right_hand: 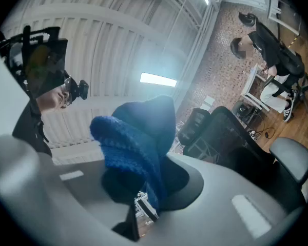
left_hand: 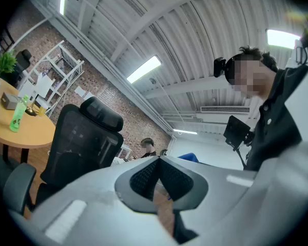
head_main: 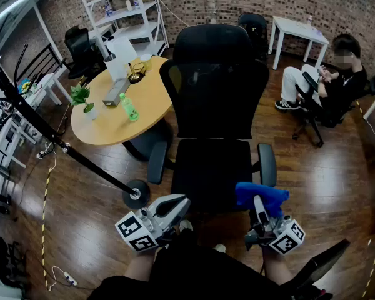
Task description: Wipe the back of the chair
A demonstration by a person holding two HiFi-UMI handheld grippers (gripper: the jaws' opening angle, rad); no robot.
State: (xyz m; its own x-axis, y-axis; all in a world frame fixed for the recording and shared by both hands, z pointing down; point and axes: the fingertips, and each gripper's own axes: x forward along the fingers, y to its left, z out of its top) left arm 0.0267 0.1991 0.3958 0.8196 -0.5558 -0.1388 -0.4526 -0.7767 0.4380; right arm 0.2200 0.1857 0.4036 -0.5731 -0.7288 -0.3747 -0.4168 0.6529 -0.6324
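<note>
A black mesh office chair (head_main: 214, 99) stands in front of me, its seat toward me and its headrest (head_main: 212, 42) at the top. My right gripper (head_main: 260, 206) is shut on a blue cloth (head_main: 260, 196), held low near the seat's front right corner. In the right gripper view the blue cloth (right_hand: 138, 147) bunches up out of the shut jaws, with the chair (right_hand: 231, 147) to the right. My left gripper (head_main: 173, 206) is by the seat's front left, jaws shut with nothing in them. The left gripper view shows the chair (left_hand: 82, 142) at left.
A round wooden table (head_main: 122, 108) with a green bottle (head_main: 129, 107), a plant (head_main: 82, 97) and a box stands left of the chair. A person sits on another chair (head_main: 325, 89) at right by a white table (head_main: 298, 33). White shelves (head_main: 122, 11) stand behind.
</note>
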